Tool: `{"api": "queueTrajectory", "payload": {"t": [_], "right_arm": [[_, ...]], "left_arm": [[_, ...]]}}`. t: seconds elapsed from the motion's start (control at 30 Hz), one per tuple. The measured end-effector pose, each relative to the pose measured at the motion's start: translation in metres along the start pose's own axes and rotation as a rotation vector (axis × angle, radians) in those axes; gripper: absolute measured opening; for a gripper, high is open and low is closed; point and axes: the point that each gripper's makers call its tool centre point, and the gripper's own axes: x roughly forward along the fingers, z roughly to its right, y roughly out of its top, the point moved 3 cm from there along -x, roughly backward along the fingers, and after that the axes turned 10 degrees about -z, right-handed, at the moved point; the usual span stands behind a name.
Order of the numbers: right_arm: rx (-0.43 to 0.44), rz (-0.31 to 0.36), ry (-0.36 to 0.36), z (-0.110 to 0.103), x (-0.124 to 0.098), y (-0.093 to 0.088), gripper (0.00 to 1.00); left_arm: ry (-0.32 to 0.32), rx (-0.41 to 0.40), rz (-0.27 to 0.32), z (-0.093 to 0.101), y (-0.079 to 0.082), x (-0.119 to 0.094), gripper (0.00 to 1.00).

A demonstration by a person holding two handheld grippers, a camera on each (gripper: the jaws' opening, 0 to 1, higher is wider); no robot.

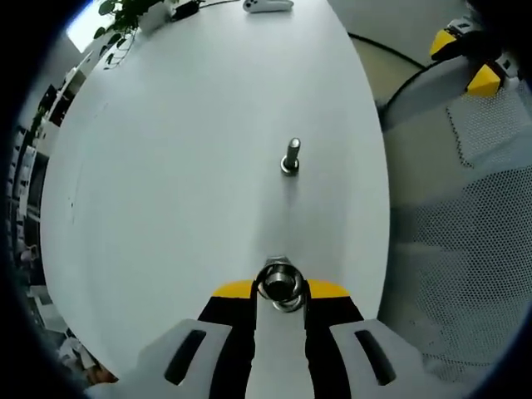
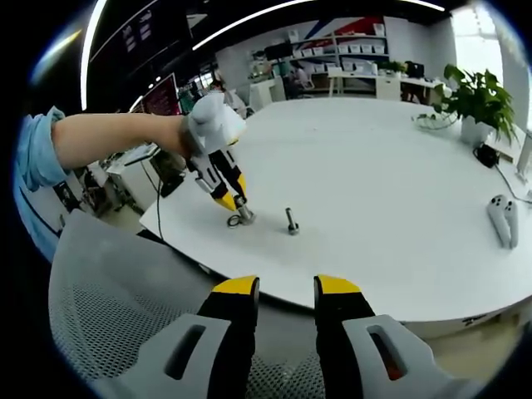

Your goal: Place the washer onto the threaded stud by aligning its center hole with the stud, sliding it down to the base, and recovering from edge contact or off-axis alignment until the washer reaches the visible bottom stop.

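Open office — white table (image 2: pixel 399 191), shelves (image 2: pixel 349 46), plant (image 2: pixel 478 100)

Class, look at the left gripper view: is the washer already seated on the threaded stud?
No. The washer is held at the left gripper tips, apart from the stud standing farther off on the white table.

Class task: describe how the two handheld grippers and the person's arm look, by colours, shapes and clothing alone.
The right gripper has two light grey arms with dark oval slots, black fingers and yellow tips. The left gripper, seen in the right gripper view, has the same black fingers with yellow tips under a rounded white body. The person's arm wears a rolled-up light blue sleeve.
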Motion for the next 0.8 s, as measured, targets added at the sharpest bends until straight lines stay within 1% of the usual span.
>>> {"api": "queueTrajectory", "payload": {"t": [0.23,0.3,0.5,0.8], "right_arm": [[-0.002,-0.002,0.002,0.0,0.0,0.0,0.28],[0.0,-0.001,0.001,0.0,0.0,0.0,0.28],[-0.001,-0.004,0.002,0.0,0.0,-0.001,0.28],[-0.002,-0.011,0.002,0.0,0.001,-0.001,0.28]], "left_arm": [[-0.006,-0.015,-0.004,-0.002,0.0,0.007,0.19],[-0.01,-0.022,-0.006,-0.002,0.0,0.013,0.19],[-0.021,-0.029,-0.023,0.0,0.001,0.021,0.19],[-0.02,0.012,-0.058,0.0,0.001,0.03,0.19]]}}
